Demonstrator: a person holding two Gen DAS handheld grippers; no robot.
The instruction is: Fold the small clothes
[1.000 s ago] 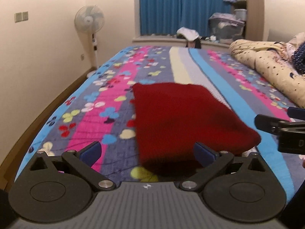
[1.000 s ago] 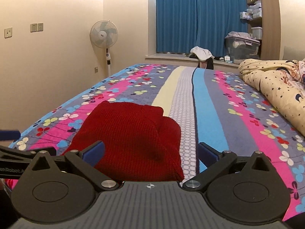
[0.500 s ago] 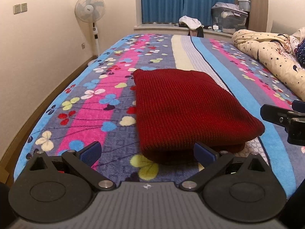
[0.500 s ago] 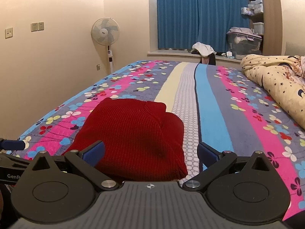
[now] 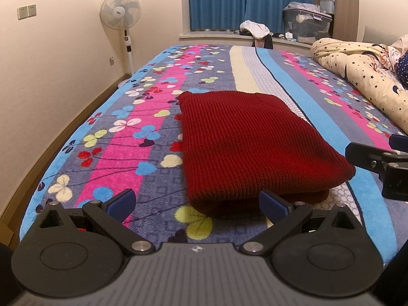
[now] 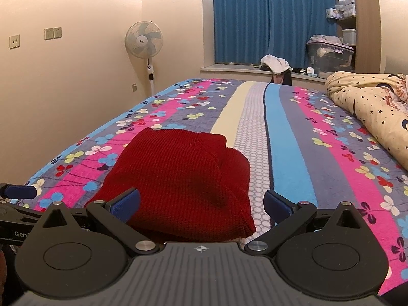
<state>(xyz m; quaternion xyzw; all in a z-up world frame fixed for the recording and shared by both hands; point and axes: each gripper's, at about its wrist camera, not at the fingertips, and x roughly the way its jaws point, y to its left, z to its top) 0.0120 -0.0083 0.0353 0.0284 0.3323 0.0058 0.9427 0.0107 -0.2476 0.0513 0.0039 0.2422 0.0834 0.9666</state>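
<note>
A dark red knitted garment point(image 5: 252, 142) lies folded flat on the striped flowered bedspread point(image 5: 122, 132); it also shows in the right wrist view point(image 6: 183, 176). My left gripper point(image 5: 197, 201) is open and empty, just in front of the garment's near edge. My right gripper point(image 6: 201, 202) is open and empty at the garment's near right corner. The right gripper's finger shows at the right edge of the left wrist view point(image 5: 374, 156); the left gripper shows at the left edge of the right wrist view point(image 6: 17, 193).
A cream star-patterned duvet point(image 5: 362, 71) is bunched along the bed's right side. A standing fan point(image 5: 121, 12) stands by the left wall. A window ledge with clothes point(image 5: 255, 29) and a storage box point(image 5: 306, 25) lies beyond the bed, under blue curtains.
The folded red garment has settled flat on the bed. Both grippers have drawn back a little from it and stayed open.
</note>
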